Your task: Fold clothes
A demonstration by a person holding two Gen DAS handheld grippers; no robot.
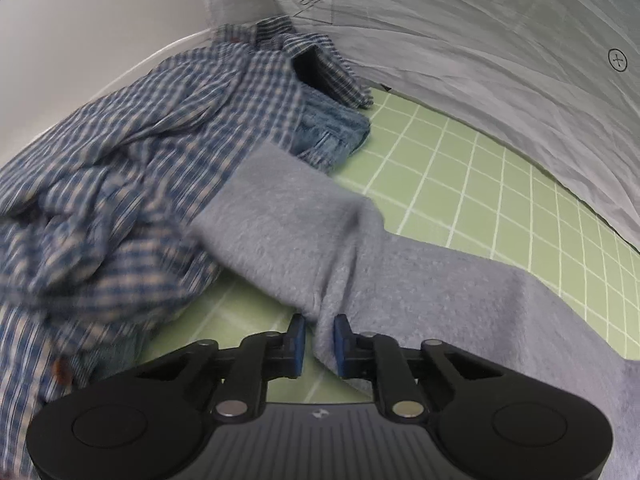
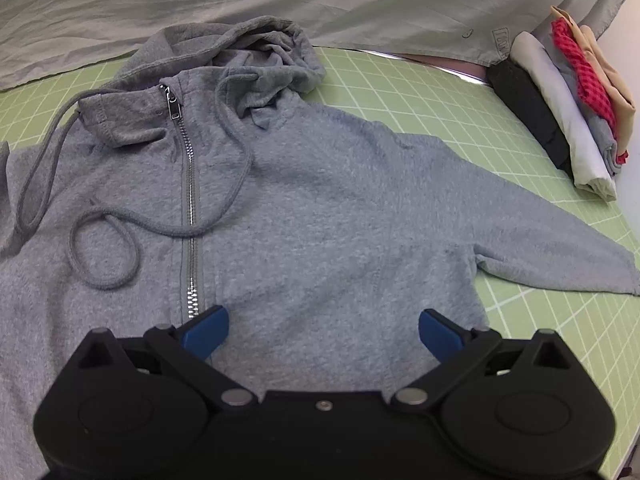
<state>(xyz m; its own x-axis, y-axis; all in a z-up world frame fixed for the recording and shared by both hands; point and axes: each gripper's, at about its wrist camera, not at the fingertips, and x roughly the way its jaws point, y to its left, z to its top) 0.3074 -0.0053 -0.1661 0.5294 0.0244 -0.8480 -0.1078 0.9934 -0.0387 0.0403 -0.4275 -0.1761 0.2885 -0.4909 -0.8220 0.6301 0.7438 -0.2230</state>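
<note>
Here the checked shirt point(image 1: 132, 168) is blurred and the hoodie point(image 2: 320, 200) runs off the frame edges. It lies flat on the green table point(image 2: 460, 92). The left tool point(image 1: 319, 336) pinches its sleeve; the right tool point(image 2: 323, 326) hovers wide over its front.

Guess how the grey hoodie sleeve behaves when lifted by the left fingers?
Likely floppy: the grey hoodie sleeve already bunches into folds where the left gripper pinches it. Fleecy knit probably grips, not slips. The loose drawstring may trail or snag.
</note>
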